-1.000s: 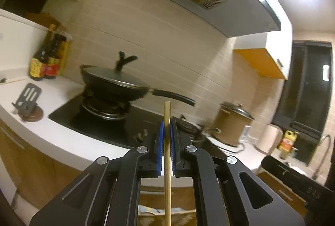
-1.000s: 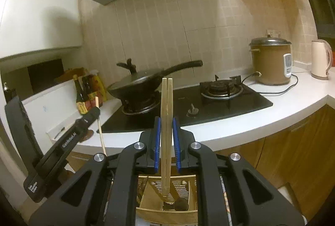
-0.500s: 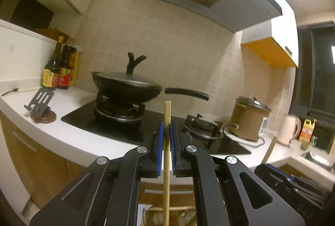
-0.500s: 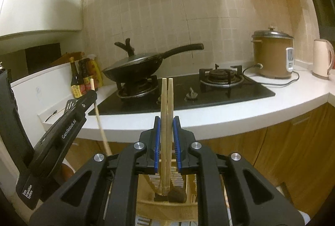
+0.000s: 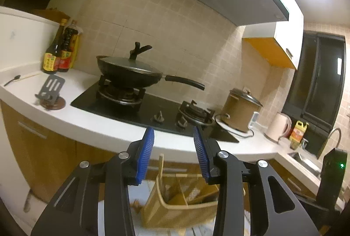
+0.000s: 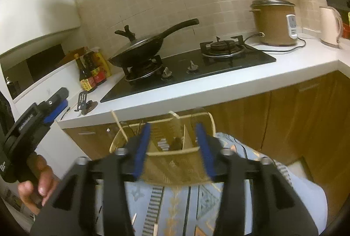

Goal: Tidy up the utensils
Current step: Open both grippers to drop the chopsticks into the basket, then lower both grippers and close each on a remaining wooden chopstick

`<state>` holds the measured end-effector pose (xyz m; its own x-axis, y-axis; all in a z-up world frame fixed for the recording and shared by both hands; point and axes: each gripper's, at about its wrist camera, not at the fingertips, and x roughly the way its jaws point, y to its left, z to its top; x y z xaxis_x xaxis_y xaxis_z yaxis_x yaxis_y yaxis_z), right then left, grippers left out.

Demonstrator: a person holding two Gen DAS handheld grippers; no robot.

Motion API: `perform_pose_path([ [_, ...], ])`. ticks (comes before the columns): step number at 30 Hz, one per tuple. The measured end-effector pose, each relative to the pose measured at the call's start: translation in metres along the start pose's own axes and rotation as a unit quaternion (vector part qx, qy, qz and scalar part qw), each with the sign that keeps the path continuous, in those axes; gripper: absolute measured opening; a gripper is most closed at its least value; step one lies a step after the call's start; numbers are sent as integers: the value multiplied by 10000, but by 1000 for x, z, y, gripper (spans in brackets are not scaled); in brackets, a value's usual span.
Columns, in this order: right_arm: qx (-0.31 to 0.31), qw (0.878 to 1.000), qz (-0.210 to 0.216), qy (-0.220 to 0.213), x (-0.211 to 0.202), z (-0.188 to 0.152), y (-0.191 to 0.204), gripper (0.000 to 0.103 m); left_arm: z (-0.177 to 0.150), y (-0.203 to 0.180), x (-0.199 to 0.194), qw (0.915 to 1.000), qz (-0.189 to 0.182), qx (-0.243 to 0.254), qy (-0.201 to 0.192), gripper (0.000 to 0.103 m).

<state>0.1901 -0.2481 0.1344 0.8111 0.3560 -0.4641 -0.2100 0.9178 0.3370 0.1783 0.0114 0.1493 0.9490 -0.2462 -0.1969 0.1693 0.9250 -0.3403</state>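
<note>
Opening with nothing between their pads, left gripper [image 5: 174,137] and right gripper [image 6: 174,137] hover above the utensil holder [image 6: 175,161].

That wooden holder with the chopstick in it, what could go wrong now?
1. The wooden holder stands on a patterned cloth, so a bump from the right gripper, whose jaws are opening just above it with nothing between them, might tip it.
2. The chopstick leans over the rim and could be knocked out by the left gripper, also opening and empty.

no legible text — bottle labels [image 5: 55,60] blurred
</note>
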Motion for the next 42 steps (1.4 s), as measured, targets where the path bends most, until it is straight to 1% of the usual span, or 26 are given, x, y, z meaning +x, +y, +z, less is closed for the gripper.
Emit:
perform_pose_path([
  [4,21,9998,-81,154,-24,-8,3,46,0,-4,-25,9997,-110,74,209,36],
  [5,17,9998,-104,190,-31,-11,5,46,0,-5,-30,9995,-60,114,288,39],
  [7,-51,9994,-186,294,-40,-15,10,47,-2,-14,-43,9981,315,413,330,39],
  [8,-95,9990,-253,366,-43,-17,13,50,-2,-18,-46,9972,390,532,350,40],
  [9,-131,9985,-311,436,-45,-20,16,54,-2,-22,-50,9962,416,656,406,40],
  [10,-176,9978,-363,534,-48,-24,19,55,-2,-25,-54,9955,397,725,469,40],
  [13,-299,9954,-441,791,-50,-33,28,55,-4,-33,-60,9923,341,910,770,42],
  [15,-360,9935,-446,985,-49,-41,33,55,-13,-36,-58,9865,460,1116,1107,42],
  [18,-435,9878,-403,1438,-38,-59,39,55,-30,-31,-50,9770,394,1235,1696,42],
  [19,-463,9846,-405,1637,-31,-70,40,55,-41,-27,-45,9715,339,1229,1998,42],
  [21,-503,9794,-397,1915,-20,-86,42,55,-59,-18,-39,9638,225,1164,2390,41],
  [22,-500,9762,-339,2083,-13,-99,42,55,-75,-10,-35,9574,126,1088,2672,41],
  [23,-474,9740,-262,2201,-10,-111,41,55,-85,-5,-32,9532,75,1032,2840,41],
  [25,-405,9689,-182,2433,-2,-138,41,55,-119,13,-25,9406,-4,838,3289,40],
  [27,-361,9663,-123,2546,3,-160,40,54,-143,25,-18,9310,-19,669,3588,31],
  [28,-384,9649,-131,2596,4,-172,42,49,-154,32,-14,9266,-4,585,3714,29],
  [29,-466,9641,-176,2609,5,-181,44,39,-165,39,-10,9224,38,503,3829,27],
  [30,-591,9630,-217,2621,6,-189,49,35,-173,43,-8,9200,71,468,3891,27],
  [33,-754,9629,-308,2572,7,-199,56,30,-187,46,-4,9163,85,437,3980,27],
  [36,-938,9609,-417,2573,11,-207,67,29,-196,40,-2,9135,168,650,4012,27],
  [37,-1010,9599,-453,2577,13,-209,71,27,-198,37,-1,9128,186,710,4017,27],
  [38,-1064,9590,-481,2582,13,-211,72,22,-201,33,-1,9115,211,795,4031,27],
  [39,-1129,9578,-519,2592,15,-212,75,20,-203,30,-1,9106,240,855,4036,27],
  [40,-1221,9569,-585,2571,16,-214,77,18,-204,27,0,9113,282,931,4001,27],
  [41,-1325,9558,-637,2546,16,-215,79,12,-206,24,-1,9109,330,1057,3976,27],
  [42,-1405,9543,-678,2550,17,-216,81,10,-206,21,-1,9105,350,1108,3967,27],
])
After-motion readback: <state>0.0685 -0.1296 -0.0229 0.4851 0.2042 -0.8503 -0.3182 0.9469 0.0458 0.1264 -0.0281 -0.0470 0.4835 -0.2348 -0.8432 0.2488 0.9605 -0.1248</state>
